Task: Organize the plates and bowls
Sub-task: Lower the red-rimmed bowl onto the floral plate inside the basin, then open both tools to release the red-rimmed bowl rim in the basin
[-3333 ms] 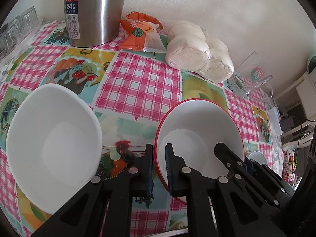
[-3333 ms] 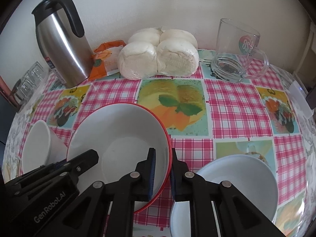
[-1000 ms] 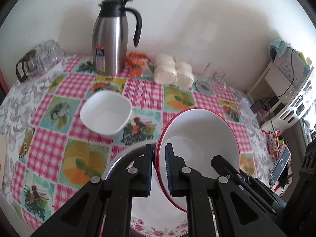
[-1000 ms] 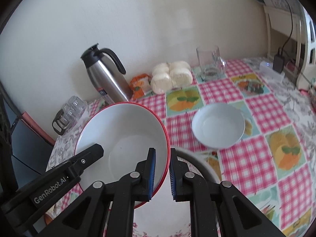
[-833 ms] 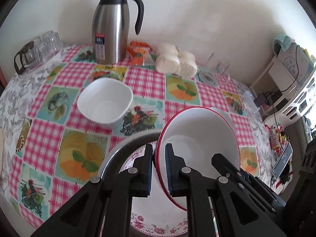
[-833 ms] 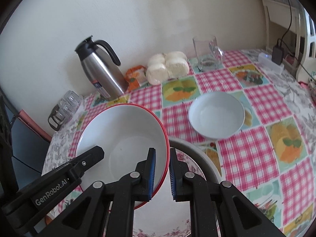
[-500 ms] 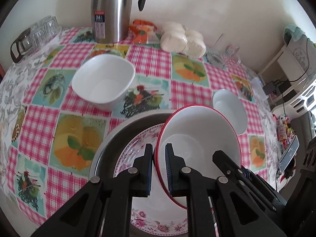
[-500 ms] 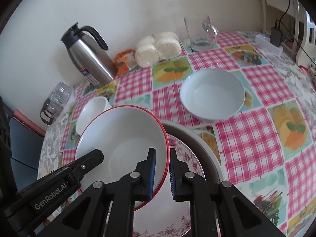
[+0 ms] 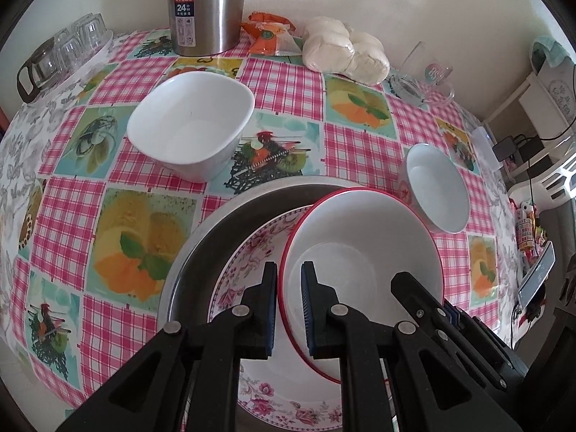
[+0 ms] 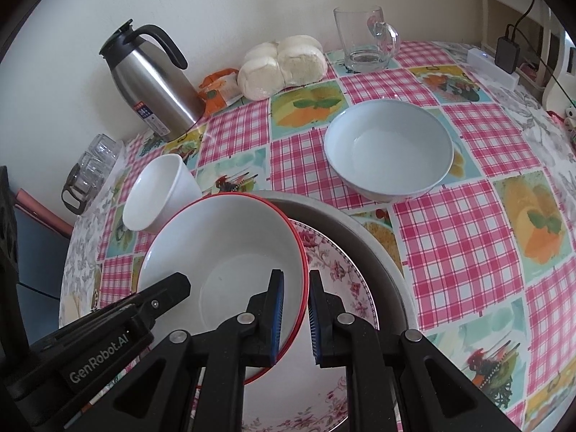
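1. Left wrist view: the left gripper [image 9: 289,304] pinches the near-left rim of the red-rimmed bowl [image 9: 363,237], one finger inside and one outside. The bowl sits tilted over the floral plate [image 9: 248,273], which lies in the metal basin [image 9: 216,223]. The right gripper [image 9: 432,309] reaches in on the bowl's right side. Beyond the basin, the square white bowl [image 9: 190,122] stands to the left and the round white bowl [image 9: 437,187] to the right, both apart from it on the checked tablecloth [image 9: 284,82].

2. Right wrist view: the right gripper [image 10: 296,315] clamps the red-rimmed bowl [image 10: 219,248] at its right rim, above the floral plate [image 10: 334,270]; whether the bowl touches the plate is unclear. The steel flask [image 10: 154,82] stands well behind the basin [image 10: 363,237].
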A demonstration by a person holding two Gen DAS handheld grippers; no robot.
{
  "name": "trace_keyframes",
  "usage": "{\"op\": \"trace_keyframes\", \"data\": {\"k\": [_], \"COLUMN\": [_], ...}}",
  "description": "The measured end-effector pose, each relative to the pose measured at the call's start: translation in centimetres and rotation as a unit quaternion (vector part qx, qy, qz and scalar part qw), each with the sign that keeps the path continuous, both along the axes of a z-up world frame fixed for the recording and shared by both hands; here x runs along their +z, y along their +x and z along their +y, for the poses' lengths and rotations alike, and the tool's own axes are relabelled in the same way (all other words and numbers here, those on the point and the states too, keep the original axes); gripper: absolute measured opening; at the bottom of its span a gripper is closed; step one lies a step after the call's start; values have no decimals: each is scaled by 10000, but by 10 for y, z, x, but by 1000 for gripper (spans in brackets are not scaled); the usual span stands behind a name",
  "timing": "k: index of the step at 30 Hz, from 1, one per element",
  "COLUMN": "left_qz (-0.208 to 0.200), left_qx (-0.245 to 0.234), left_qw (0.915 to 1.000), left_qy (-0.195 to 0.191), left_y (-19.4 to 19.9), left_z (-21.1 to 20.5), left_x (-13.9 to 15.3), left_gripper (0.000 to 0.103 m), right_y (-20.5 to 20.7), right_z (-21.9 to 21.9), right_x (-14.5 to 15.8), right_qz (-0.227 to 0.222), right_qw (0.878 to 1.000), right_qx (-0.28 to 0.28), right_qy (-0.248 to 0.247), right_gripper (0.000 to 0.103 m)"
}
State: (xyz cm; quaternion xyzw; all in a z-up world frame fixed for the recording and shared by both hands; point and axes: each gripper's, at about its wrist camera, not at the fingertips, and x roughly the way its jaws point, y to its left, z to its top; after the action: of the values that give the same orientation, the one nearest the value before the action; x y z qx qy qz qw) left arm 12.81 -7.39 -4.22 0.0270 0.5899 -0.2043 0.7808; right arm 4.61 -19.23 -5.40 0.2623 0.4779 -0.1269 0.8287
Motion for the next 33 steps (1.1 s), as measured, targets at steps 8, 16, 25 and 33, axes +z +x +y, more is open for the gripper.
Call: {"op": "trace_keyframes", "data": {"k": [8, 16, 25, 33], "left_qz": [-35, -30, 32, -253], "left_qx": [-38, -31, 60, 167], "left_qw": [10000, 10000, 10000, 9995], "left_qy": [50, 41, -50, -100], "left_y": [-1, 0, 1, 2], "left_z": [-2, -2, 1, 10], "left_x": [-1, -1, 0, 19], "left_gripper": [12, 12, 13, 15], "right_y": [0, 0, 0, -6], "right_z": [-1, -2, -3, -9], "right_x": [-2, -2, -3, 10], "right_qz": [21, 17, -26, -231], "right_qw": [10000, 10000, 9999, 9994], "right_qx": [-16, -22, -51, -262], "right_qy": [43, 68, 145, -65], "right_gripper": [14, 14, 17, 17]}}
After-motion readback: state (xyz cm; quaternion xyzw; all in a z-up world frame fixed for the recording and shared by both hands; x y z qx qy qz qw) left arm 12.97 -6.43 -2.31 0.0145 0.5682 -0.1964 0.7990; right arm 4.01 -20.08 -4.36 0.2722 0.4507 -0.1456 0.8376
